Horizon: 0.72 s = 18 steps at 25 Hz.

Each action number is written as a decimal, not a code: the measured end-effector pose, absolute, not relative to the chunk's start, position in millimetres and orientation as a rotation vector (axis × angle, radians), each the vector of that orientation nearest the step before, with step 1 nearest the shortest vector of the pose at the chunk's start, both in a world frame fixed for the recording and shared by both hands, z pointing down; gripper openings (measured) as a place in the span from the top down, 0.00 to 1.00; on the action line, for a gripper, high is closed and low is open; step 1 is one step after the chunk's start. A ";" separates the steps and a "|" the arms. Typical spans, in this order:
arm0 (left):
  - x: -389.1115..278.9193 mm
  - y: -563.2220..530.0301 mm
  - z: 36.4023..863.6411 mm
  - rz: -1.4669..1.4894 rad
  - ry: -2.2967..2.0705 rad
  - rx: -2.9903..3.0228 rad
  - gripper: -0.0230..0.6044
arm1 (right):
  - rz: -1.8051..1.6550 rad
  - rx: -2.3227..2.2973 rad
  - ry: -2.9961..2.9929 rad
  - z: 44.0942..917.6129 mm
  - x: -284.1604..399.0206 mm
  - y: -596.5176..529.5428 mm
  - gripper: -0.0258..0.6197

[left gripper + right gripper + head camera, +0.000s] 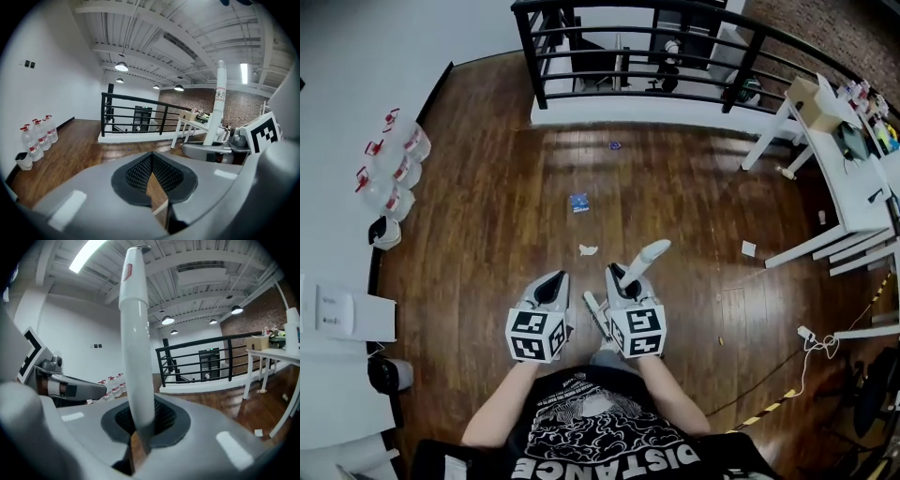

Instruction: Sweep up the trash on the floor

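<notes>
Trash, a white scrap [588, 249] and a blue scrap [578, 202], lies on the wooden floor [487, 234] just ahead, so the right gripper [623, 278] has its jaws clamped on a white handle [645, 255], presumably the broom's, while the left gripper [551, 281] hangs alongside, jaws together and empty.

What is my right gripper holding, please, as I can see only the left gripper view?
Observer: The right gripper is shut on a white handle.
Operator: Thank you. Is any trash close by?
Observer: Yes, a crumpled white scrap lies on the floor just ahead of that handle.
Operator: Is there anything beyond it?
Observer: A blue packet lies farther on, toward the black railing.
</notes>
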<state>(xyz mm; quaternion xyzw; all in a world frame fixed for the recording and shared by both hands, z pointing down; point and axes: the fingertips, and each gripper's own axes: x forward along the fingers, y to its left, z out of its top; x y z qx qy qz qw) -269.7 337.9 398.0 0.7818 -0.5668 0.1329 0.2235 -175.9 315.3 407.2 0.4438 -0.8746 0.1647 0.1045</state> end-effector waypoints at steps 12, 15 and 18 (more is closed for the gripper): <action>-296.4 268.6 448.5 0.391 -1.548 2.066 0.96 | 0.652 1.395 -2.522 462.8 -195.2 200.7 0.93; -317.7 248.0 464.8 0.377 -1.520 2.044 0.96 | 0.704 1.450 -2.479 479.7 -206.9 163.9 0.93; -343.2 224.3 479.9 0.372 -1.475 2.037 0.96 | 0.750 1.509 -2.423 495.7 -225.2 129.0 0.92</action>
